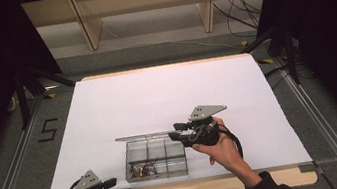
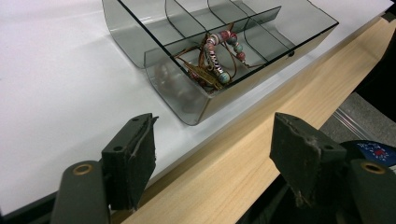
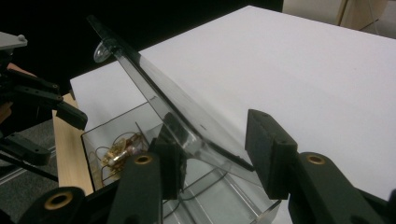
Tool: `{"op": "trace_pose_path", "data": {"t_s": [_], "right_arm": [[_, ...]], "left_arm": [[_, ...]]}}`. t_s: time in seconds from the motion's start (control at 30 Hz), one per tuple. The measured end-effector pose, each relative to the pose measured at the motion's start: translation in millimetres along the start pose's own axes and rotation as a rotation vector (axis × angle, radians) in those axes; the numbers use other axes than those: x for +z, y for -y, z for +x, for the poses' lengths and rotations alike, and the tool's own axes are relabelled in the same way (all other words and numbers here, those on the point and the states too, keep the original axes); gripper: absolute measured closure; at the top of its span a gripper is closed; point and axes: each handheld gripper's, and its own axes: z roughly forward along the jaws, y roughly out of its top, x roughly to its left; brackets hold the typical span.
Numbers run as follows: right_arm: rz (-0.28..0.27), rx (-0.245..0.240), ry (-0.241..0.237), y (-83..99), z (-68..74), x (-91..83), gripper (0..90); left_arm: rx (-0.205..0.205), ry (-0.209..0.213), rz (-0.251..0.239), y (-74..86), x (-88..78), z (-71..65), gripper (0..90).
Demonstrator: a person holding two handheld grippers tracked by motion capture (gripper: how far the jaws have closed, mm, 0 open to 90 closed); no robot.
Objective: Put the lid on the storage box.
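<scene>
Right tool [image 1: 174, 132] is reaching over the far right corner of the clear compartment box [image 1: 157, 162], jaws partly open and standing either side of the raised clear lid [image 3: 154, 93]; the left pad [image 3: 170, 158] is lying against the lid, the right pad [image 3: 266, 154] is standing apart from it. Left tool [image 1: 120, 188] is resting at the near wooden edge of the surface [image 1: 171, 94], jaws wide apart and gripping nothing. Box is sitting on the white surface near its front edge, lid standing up along the far side. Beaded jewellery [image 2: 217, 58] is lying in a near compartment.
</scene>
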Motion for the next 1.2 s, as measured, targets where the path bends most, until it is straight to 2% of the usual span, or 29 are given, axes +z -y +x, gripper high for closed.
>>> {"op": "trace_pose_path", "data": {"t_s": [0.03, 0.1, 0.2, 0.27, 0.3, 0.33, 0.37, 0.4, 0.5, 0.53, 0.63, 0.67, 0.7, 0.73, 0.77, 0.83, 0.9, 0.93, 0.97, 1.03, 1.1, 1.13, 1.2], "right_arm": [[0.001, 0.009, 0.011, 0.4, 1.7, -0.9, 59.5], [0.008, 0.023, 0.022, 1.8, 6.1, -1.9, 58.8], [0.011, -0.002, 0.0, 3.7, 6.1, -1.9, 57.9], [0.015, 0.007, 0.021, 5.2, 9.5, -3.2, 57.4], [0.015, -0.01, 0.01, 6.0, 9.8, -3.1, 57.4], [0.024, -0.004, 0.013, 6.6, 11.8, -3.8, 57.4], [0.028, -0.009, 0.029, 7.3, 12.7, -4.4, 57.3], [0.029, -0.047, 0.041, 7.5, 11.2, -5.1, 57.2], [0.026, -0.033, 0.028, 10.0, 11.5, -5.4, 56.1], [0.035, -0.006, 0.04, 10.8, 12.9, -7.1, 56.0], [0.024, -0.037, 0.049, 11.1, 10.5, -8.3, 55.9], [0.03, -0.006, 0.048, 11.8, 12.2, -8.9, 55.9], [0.033, 0.0, 0.051, 12.1, 12.9, -9.7, 55.9], [0.032, -0.001, 0.049, 12.6, 13.3, -9.7, 55.8], [0.018, -0.032, 0.049, 12.7, 10.7, -9.7, 55.5], [0.027, -0.002, 0.053, 13.9, 12.8, -11.0, 55.1], [0.026, -0.031, 0.065, 14.2, 10.5, -12.9, 54.6], [0.026, 0.002, 0.051, 15.1, 12.2, -12.4, 54.3], [0.028, 0.004, 0.055, 15.9, 13.0, -12.5, 53.7], [0.024, -0.041, 0.065, 15.9, 11.8, -12.5, 53.7], [0.031, -0.031, 0.073, 16.5, 13.7, -12.8, 53.7], [0.034, -0.019, 0.08, 16.8, 15.5, -13.3, 53.5], [0.028, -0.025, 0.061, 16.8, 14.7, -13.8, 53.5]], "left_arm": [[0.014, -0.001, -0.002, -0.2, -0.3, 0.7, 30.2], [0.008, 0.002, -0.012, 0.3, 0.4, 0.4, 30.2], [0.006, 0.003, -0.007, 0.3, -0.3, 0.3, 30.1], [0.009, 0.004, -0.004, 0.6, -0.4, 0.5, 30.1], [-0.003, 0.006, -0.003, 1.0, -0.1, 0.0, 30.1], [-0.002, 0.005, 0.001, 0.9, -0.3, 0.1, 30.1], [-0.005, 0.006, 0.0, 1.0, -0.2, 0.1, 30.1], [-0.005, 0.006, 0.001, 1.1, -0.3, 0.1, 30.0], [0.01, 0.003, -0.003, 1.0, -0.9, 0.3, 30.0], [0.009, 0.003, -0.003, 1.0, -1.0, 0.4, 30.0], [0.021, 0.002, 0.007, 1.0, -1.6, 1.6, 30.0], [0.011, 0.003, -0.002, 1.3, -0.9, 0.7, 30.0], [0.008, 0.003, -0.006, 1.4, -0.6, 0.4, 30.0], [0.008, 0.003, -0.005, 1.3, -0.7, 0.4, 30.0], [0.008, 0.003, -0.005, 1.2, -0.7, 0.5, 30.0], [0.009, 0.004, -0.004, 1.4, -0.8, 0.3, 30.0], [0.01, 0.004, -0.005, 1.4, -0.8, 0.3, 30.0], [0.008, 0.003, -0.006, 1.4, -0.6, 0.5, 29.9], [0.021, 0.002, 0.007, 1.3, -1.6, 1.5, 29.8], [0.011, 0.003, -0.002, 1.5, -1.1, 0.4, 29.9], [0.025, 0.001, 0.011, 1.1, -2.3, 1.7, 29.8], [0.019, 0.001, 0.006, 1.3, -1.9, 1.4, 29.9], [0.021, 0.001, 0.007, 1.4, -2.0, 1.3, 29.9]]}}
